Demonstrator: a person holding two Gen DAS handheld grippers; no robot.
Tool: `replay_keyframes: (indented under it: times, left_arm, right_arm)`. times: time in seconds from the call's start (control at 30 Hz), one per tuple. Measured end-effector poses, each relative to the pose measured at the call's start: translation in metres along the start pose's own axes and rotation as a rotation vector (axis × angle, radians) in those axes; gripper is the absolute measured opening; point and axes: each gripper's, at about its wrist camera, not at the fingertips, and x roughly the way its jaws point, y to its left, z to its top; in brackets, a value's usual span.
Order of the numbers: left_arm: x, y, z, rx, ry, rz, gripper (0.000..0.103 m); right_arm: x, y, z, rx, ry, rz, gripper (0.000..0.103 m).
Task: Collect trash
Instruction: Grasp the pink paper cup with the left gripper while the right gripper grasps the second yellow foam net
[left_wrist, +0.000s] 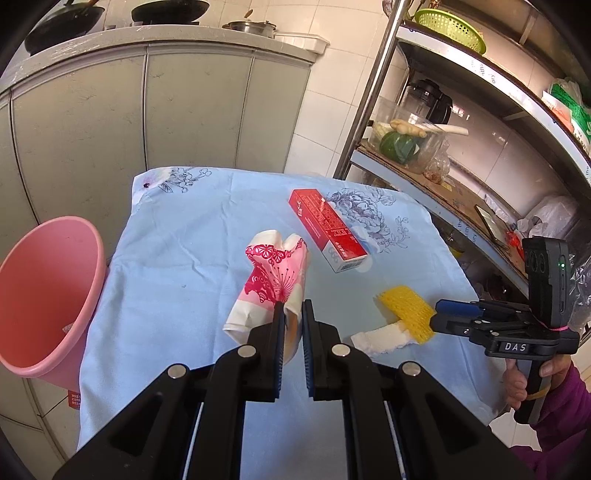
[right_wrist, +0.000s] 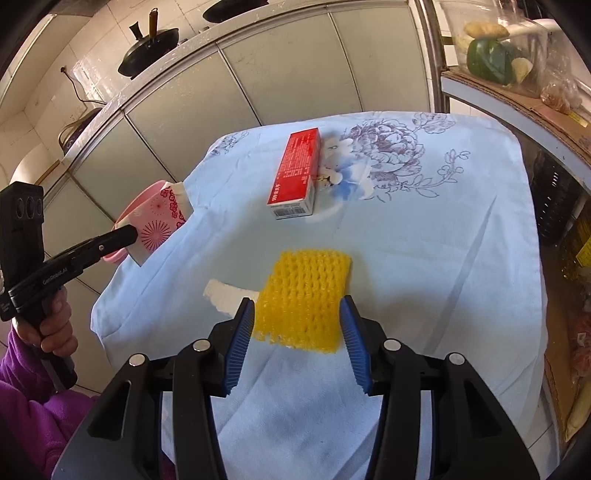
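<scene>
A crushed pink-patterned paper cup (left_wrist: 271, 284) was pinched by the left gripper (left_wrist: 293, 314) (centre frame); the yellow foam net (right_wrist: 304, 295) was straddled by the right gripper (right_wrist: 297, 314), spread.

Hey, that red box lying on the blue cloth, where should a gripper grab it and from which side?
Grip the red box across its two long sides, near the middle, coming down from above. It lies flat on the blue cloth, long and narrow, with open cloth on both long sides, so that narrow width probably fits the jaws best.
</scene>
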Motion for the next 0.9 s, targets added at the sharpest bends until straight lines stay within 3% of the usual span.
replay_keyframes:
  times: [0.27,0.37,0.53,0.9]
  left_arm:
    - [-0.007,0.002,-0.003,-0.003,-0.008,-0.006,0.008]
    - [-0.009,0.003,-0.003,-0.003,-0.014,-0.010,0.008]
    - [-0.016,0.004,-0.004,-0.004,-0.030,-0.014,0.008]
    - [-0.046,0.010,-0.005,0.001,-0.124,0.043,0.008]
  right_arm:
    - [0.012,0.009,-0.010,-0.039,0.017,-0.082,0.046]
    - [0.011,0.012,-0.011,-0.052,0.017,-0.090,0.029]
    - [0.007,0.017,-0.011,-0.058,0.000,-0.107,0.011]
    - [-0.031,0.040,0.009,-0.104,-0.133,-0.137,0.010]
